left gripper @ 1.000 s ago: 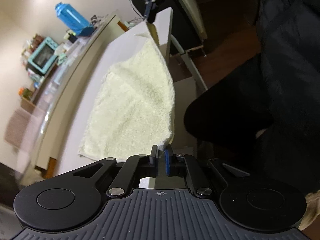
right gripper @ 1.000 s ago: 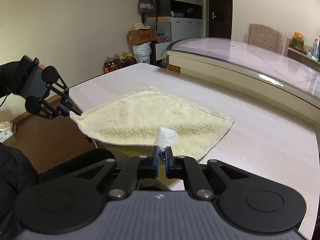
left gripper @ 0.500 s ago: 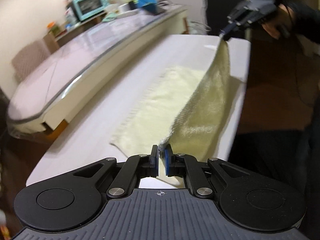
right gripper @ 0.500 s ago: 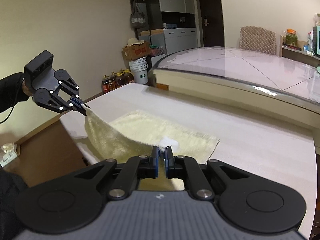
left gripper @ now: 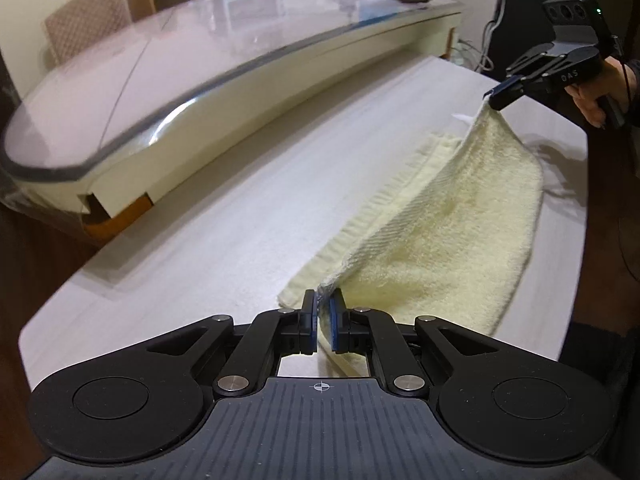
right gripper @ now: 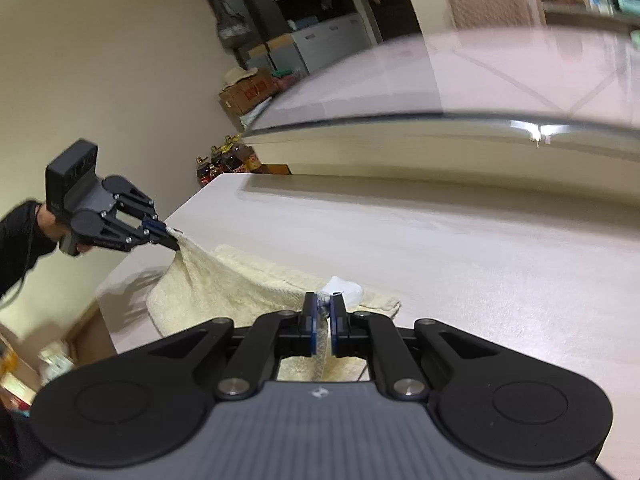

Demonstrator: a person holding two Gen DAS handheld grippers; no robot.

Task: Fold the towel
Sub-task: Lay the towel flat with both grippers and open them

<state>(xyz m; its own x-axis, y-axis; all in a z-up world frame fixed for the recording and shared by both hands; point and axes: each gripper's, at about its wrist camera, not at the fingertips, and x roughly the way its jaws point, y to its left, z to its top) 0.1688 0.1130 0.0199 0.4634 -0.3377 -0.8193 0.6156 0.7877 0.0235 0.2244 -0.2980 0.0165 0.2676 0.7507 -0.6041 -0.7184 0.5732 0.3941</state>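
A pale yellow towel [left gripper: 448,232] lies on the white table [left gripper: 224,216], its near edge lifted and carried over the far part. My left gripper [left gripper: 323,300] is shut on one near corner. My right gripper [right gripper: 323,304] is shut on the other near corner, beside the towel's white label [right gripper: 344,286]. Each gripper also shows in the other's view: the right one [left gripper: 494,98] at the upper right, the left one [right gripper: 170,238] at the left. The towel [right gripper: 224,284] hangs between them, with a strip still flat on the table.
A long glass-topped counter [left gripper: 224,40] runs just behind the table. Bottles [right gripper: 226,164] and cardboard boxes [right gripper: 248,92] stand on the floor past the table's left end. A chair [right gripper: 486,2] and shelves stand at the back. The table's front edge is near my body.
Both grippers have lifted the towel's near edge off the table and carried it forward over the rest. The towel has gone from flat to half folded over.
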